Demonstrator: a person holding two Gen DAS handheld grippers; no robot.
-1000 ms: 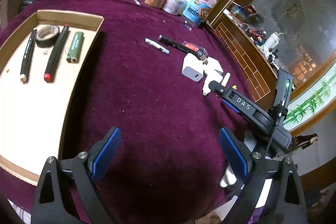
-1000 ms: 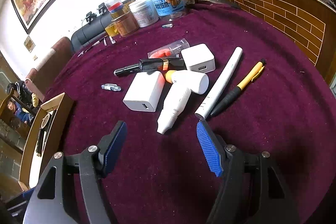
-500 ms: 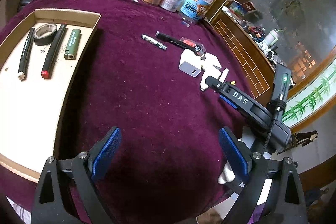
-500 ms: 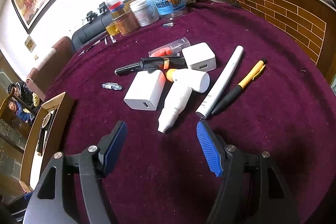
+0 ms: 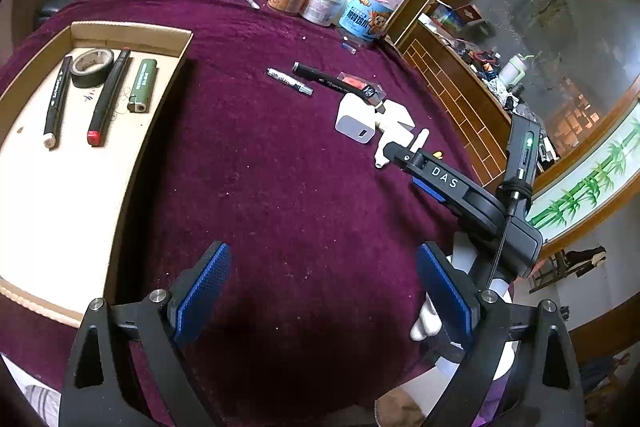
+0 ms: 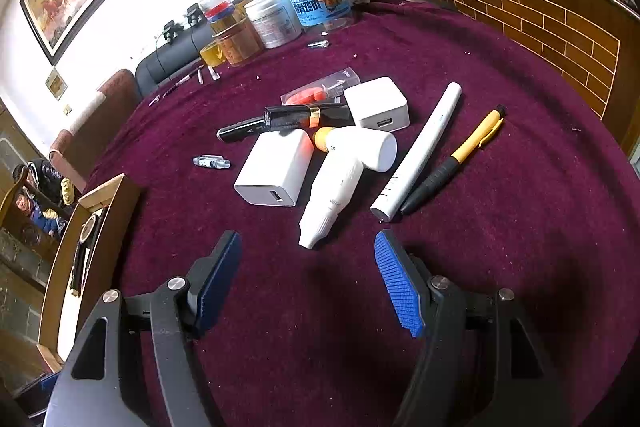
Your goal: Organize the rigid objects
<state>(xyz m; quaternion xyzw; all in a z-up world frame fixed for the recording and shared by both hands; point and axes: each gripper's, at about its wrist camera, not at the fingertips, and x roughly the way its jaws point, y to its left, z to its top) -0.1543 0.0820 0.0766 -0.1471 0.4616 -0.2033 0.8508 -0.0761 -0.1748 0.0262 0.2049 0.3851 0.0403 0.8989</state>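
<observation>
Little change vs a sec ago: right gripper (image 6: 308, 267) same spot, jaws same width, about mid-open, empty. Left view shifted slightly, left gripper (image 5: 320, 287) wide open, empty, over bare cloth (image 5: 280, 207). So no pick started yet; pile unsorted. Tray (image 5: 132, 31) at 10 o'clock in left view already has markers, tape roll (image 5: 92, 67), lighter (image 5: 142, 85). In right view white dropper bottle (image 6: 332, 199) tip just ahead of jaws at 12, not between them. Charger (image 6: 276, 171) at 11, white pen (image 6: 420, 151) and yellow pencil (image 6: 456, 159) at 1. Likely next: dropper bottle.
</observation>
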